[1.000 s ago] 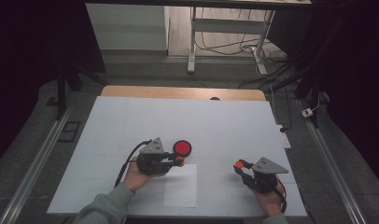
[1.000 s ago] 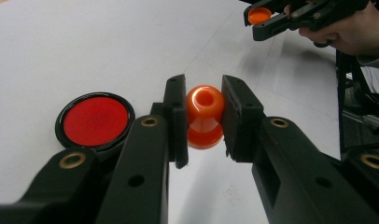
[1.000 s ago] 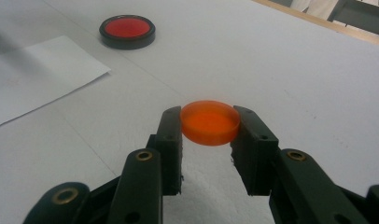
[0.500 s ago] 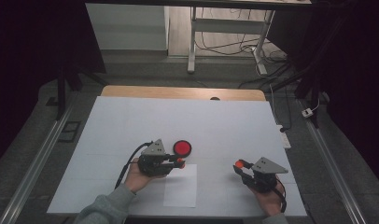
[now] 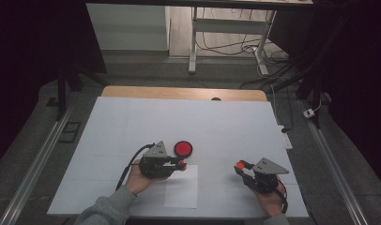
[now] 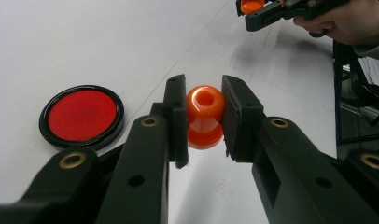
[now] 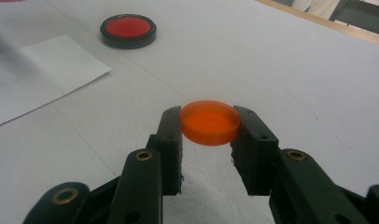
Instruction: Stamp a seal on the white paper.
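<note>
High view: both grippers apparently unmoved, left gripper (image 5: 179, 164) beside red pad (image 5: 183, 148).

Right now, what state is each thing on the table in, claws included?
Left claw: shut on the knob, held off the table.
Right claw: shut on the disc, held level.
Red pad: flat on the table, untouched.
Paper: flat, near the front edge.

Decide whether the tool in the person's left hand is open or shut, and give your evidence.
Shut. The left tool has both jaws pressed against an orange knob-shaped piece, which is pinched between them above the white table.
</note>
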`<state>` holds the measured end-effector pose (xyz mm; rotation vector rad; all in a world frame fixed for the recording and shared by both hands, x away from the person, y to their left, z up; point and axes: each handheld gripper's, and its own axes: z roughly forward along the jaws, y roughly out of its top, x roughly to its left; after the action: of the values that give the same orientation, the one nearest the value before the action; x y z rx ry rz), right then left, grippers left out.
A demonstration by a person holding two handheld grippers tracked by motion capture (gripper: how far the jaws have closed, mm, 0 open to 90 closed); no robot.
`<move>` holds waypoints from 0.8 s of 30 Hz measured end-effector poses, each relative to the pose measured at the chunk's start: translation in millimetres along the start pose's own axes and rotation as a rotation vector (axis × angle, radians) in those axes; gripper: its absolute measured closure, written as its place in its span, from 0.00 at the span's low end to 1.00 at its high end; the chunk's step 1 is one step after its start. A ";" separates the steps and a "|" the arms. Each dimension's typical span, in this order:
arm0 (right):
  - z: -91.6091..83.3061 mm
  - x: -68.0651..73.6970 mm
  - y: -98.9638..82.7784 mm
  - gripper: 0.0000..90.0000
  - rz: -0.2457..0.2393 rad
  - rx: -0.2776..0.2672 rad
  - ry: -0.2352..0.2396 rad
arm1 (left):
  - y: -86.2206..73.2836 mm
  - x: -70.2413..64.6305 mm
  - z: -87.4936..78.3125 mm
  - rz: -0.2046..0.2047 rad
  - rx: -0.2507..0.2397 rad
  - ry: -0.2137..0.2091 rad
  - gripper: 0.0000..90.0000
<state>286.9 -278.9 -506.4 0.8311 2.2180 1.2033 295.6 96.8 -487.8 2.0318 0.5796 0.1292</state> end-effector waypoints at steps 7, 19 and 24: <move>-0.1 -0.1 -0.2 0.71 0.000 0.000 0.000 | -2.0 -1.9 -0.2 0.001 0.005 -0.001 0.81; 1.2 0.3 -0.6 0.71 0.002 0.008 0.002 | -5.5 -3.0 0.8 0.000 0.016 0.007 0.81; 1.5 0.4 -0.7 0.71 0.001 0.010 0.004 | -7.1 -3.7 1.0 -0.001 0.020 0.006 0.81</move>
<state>287.4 -278.0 -507.8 0.8344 2.2282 1.1963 290.2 97.2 -493.8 2.0517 0.5875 0.1294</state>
